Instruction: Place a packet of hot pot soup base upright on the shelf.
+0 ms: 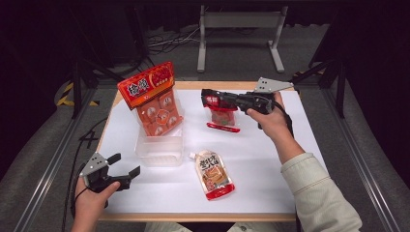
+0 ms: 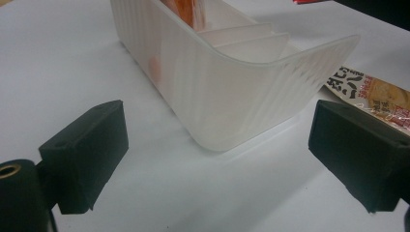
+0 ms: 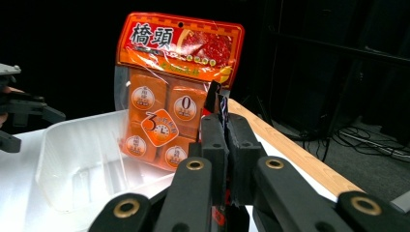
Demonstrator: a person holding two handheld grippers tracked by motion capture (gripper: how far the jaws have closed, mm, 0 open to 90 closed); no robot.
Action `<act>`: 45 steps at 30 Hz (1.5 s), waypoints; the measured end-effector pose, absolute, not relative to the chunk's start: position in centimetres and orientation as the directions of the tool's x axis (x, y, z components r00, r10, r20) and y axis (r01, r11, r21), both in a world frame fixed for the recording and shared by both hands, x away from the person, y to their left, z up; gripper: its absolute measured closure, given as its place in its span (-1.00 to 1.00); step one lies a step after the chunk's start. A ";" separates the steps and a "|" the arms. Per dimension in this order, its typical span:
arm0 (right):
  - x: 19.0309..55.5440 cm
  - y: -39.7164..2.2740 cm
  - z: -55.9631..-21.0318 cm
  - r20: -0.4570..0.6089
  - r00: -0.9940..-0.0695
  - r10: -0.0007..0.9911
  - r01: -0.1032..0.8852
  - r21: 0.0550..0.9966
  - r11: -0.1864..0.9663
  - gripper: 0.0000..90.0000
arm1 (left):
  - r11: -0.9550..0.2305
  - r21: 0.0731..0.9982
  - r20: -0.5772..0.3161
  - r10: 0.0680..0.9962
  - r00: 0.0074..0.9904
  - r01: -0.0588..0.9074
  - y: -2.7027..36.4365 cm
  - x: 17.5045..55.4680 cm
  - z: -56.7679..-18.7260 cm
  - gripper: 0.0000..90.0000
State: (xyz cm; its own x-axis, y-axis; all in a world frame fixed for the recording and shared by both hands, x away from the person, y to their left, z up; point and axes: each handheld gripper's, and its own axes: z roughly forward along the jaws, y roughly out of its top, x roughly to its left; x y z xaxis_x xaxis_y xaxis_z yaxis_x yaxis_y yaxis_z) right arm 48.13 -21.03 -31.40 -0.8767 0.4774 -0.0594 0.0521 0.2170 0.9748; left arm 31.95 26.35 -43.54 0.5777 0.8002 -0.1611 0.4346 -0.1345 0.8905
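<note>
A translucent plastic bin (image 1: 159, 150) stands left of the table's middle, with a large orange bag of seasoning cubes (image 1: 152, 99) upright in its far end. My right gripper (image 1: 206, 94) is held above the table's far middle, shut on the top edge of a small red and dark packet (image 1: 221, 115) that hangs below it. In the right gripper view the jaws (image 3: 226, 121) pinch that packet's edge (image 3: 216, 102), facing the orange bag (image 3: 176, 82). My left gripper (image 1: 128, 163) is open and holds nothing, near the front left, pointing at the bin (image 2: 232, 96).
A spouted pouch with an orange and red label (image 1: 215, 174) lies flat near the front middle, right of the bin, and its corner (image 2: 372, 94) shows in the left gripper view. The white table top (image 1: 270, 159) has a wooden far edge (image 3: 290, 150).
</note>
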 end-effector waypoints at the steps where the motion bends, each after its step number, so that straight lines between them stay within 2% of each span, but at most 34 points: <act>1: 48.0 -21.0 -31.3 -0.059 -0.878 0.476 0.052 0.975 0.216 0.95 | -0.131 0.890 -0.164 0.802 0.574 0.437 26.3 31.9 -43.6 -0.83; 18: 46.7 -19.2 -29.6 -0.099 -0.904 0.416 -0.018 0.981 0.193 0.95 | -0.140 0.890 -0.156 0.800 0.580 0.434 26.2 32.0 -43.5 -0.83; 32: 45.2 -15.2 -28.0 -0.126 -0.940 0.318 -0.072 0.982 0.177 0.95 | -0.137 0.893 -0.158 0.797 0.583 0.430 26.0 32.1 -43.5 -0.83; 45: 44.9 -12.4 -28.0 -0.141 -0.953 0.266 -0.093 0.978 0.187 0.95 | -0.138 0.894 -0.160 0.789 0.593 0.425 25.9 32.1 -43.5 -0.83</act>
State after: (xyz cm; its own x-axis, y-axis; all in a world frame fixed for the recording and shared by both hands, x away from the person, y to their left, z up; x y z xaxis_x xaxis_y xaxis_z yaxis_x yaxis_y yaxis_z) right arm 44.87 -12.43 -27.95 -0.9535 0.2662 -0.1415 -0.0928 0.1871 0.9779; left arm 32.11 25.90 -43.50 0.5931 0.7890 -0.1602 0.4253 -0.1381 0.8945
